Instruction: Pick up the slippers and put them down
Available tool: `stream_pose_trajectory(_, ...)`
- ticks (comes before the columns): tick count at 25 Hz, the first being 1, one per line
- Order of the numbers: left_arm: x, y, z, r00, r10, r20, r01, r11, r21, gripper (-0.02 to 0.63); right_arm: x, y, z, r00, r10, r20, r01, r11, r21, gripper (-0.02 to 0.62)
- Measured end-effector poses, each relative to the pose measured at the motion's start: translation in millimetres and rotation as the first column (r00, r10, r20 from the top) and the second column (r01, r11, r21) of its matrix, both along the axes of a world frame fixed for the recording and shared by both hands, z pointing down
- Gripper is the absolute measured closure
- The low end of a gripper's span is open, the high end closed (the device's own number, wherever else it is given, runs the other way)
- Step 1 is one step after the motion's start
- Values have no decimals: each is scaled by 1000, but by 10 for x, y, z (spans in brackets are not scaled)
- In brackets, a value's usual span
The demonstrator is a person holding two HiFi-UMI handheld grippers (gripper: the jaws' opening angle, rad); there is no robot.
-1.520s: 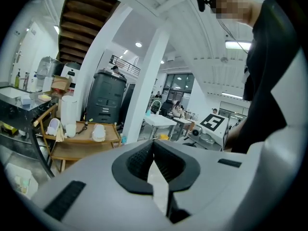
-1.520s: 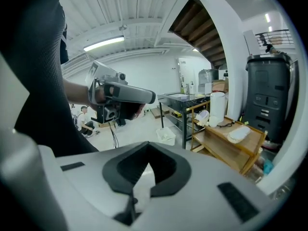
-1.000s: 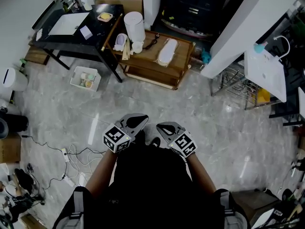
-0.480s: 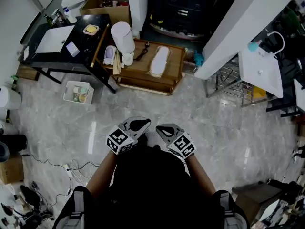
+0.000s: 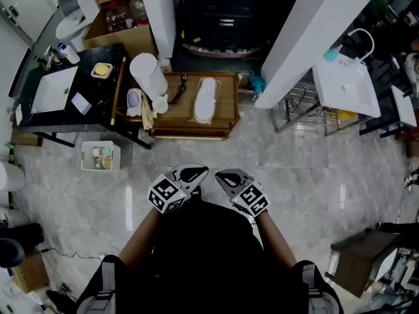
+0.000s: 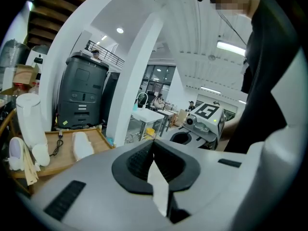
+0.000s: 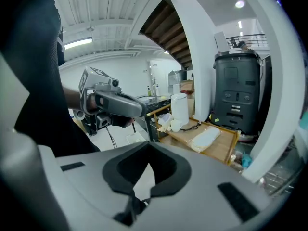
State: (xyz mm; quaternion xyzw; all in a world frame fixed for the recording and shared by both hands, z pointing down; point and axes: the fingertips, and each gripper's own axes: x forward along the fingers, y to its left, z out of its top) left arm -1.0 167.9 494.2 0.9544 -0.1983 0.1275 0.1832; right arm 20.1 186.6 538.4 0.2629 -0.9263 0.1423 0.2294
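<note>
Drawing closer, the wooden table (image 5: 226, 110) bears the slippers (image 5: 204, 101).

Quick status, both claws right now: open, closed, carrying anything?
Left claw: closed, holding nothing.
Right claw: closed, holding nothing.

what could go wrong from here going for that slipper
Both the left tool and right tool are shut and empty; reaching the white slipper like that would likely just shove it along the wooden table. A black cable lies beside the slipper and could get snagged in the grab.
</note>
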Motion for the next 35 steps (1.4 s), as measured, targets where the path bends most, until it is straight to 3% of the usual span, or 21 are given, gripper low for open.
stream_pose_trajectory(9, -93, -337, 67, 989, 148, 13, -148, 989, -17, 594, -158, -431, 42, 991, 135, -1, -135, 991, 8, 588)
stream_pose_trajectory(13, -138, -406, 65, 984, 175, 10, -175, 984, -24, 594, -199, -530, 44, 986, 165, -4, -165, 986, 8, 588)
stream_pose_trajectory(19, -282, -535, 126, 989, 151, 13, -150, 987, -51, 594, -203, -646, 105, 984, 177, -8, -178, 984, -15, 588)
stream_pose_trajectory(27, -479, -841, 246, 999, 50, 14, -48, 994, -98, 594, -241, -934, 180, 992, 129, -7, -130, 991, -36, 588)
stream_pose_trajectory(35, -370, -1270, 277, 1000, 8, 17, -6, 994, -108, 594, -109, -1345, 252, 997, 79, -12, -79, 994, -72, 588)
